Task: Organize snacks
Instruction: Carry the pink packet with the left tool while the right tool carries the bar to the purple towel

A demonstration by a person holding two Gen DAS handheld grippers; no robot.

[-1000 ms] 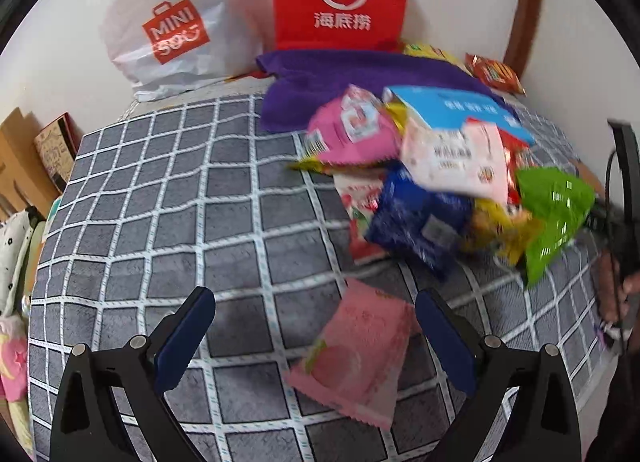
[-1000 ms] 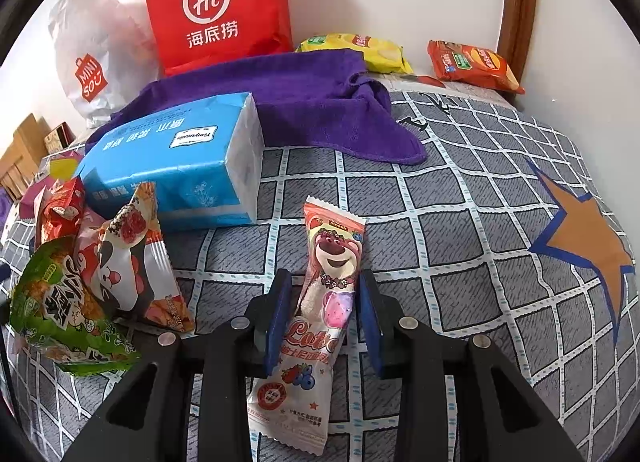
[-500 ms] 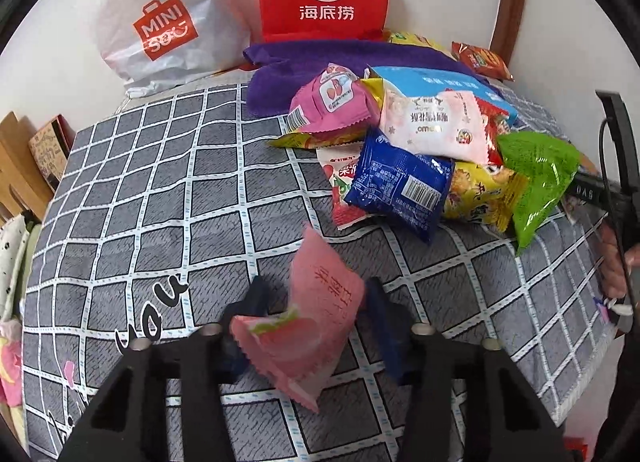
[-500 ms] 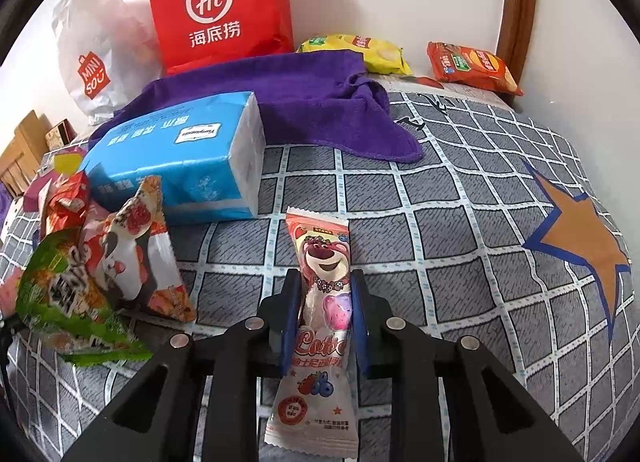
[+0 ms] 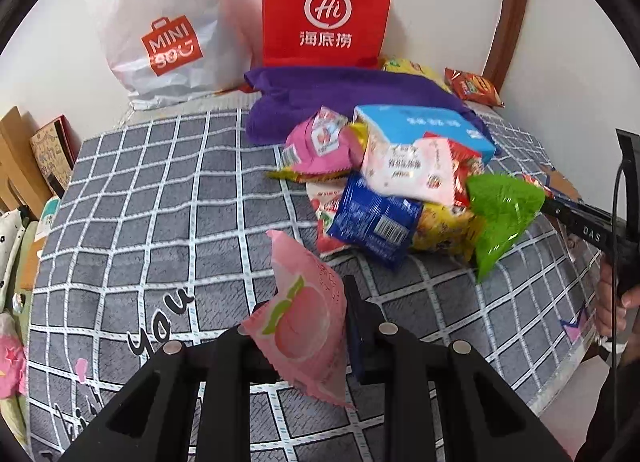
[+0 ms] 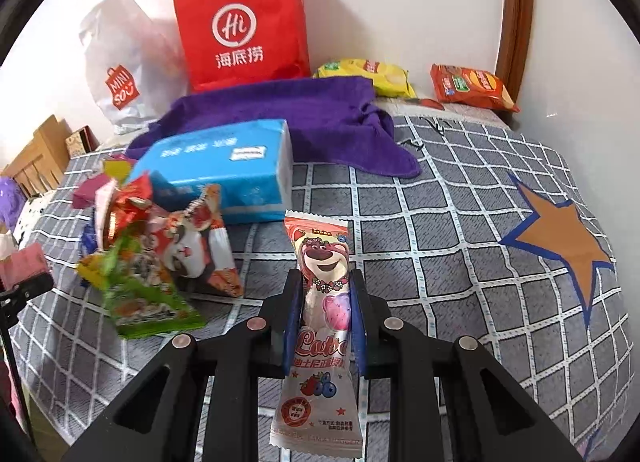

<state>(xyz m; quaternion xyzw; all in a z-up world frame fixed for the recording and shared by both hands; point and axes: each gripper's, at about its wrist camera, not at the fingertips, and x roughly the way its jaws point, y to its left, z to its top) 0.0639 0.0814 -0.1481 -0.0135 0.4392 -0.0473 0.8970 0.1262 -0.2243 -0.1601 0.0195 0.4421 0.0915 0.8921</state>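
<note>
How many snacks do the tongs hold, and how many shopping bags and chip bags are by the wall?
Held snacks: 2, peach packet, Lotso packet
Shopping bags: 2, red paper bag, white plastic bag
Chip bags: 2, yellow chip bag, orange chip bag
Total: 6

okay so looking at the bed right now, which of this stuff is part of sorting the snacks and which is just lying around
Part of the job:
- pink peach packet, shut in the left claw
- Lotso bear packet, shut in the right claw
- snack pile
- yellow chip bag
- orange chip bag

Just lying about:
- purple towel
- blue tissue pack
- red paper bag
- white Miniso bag
</note>
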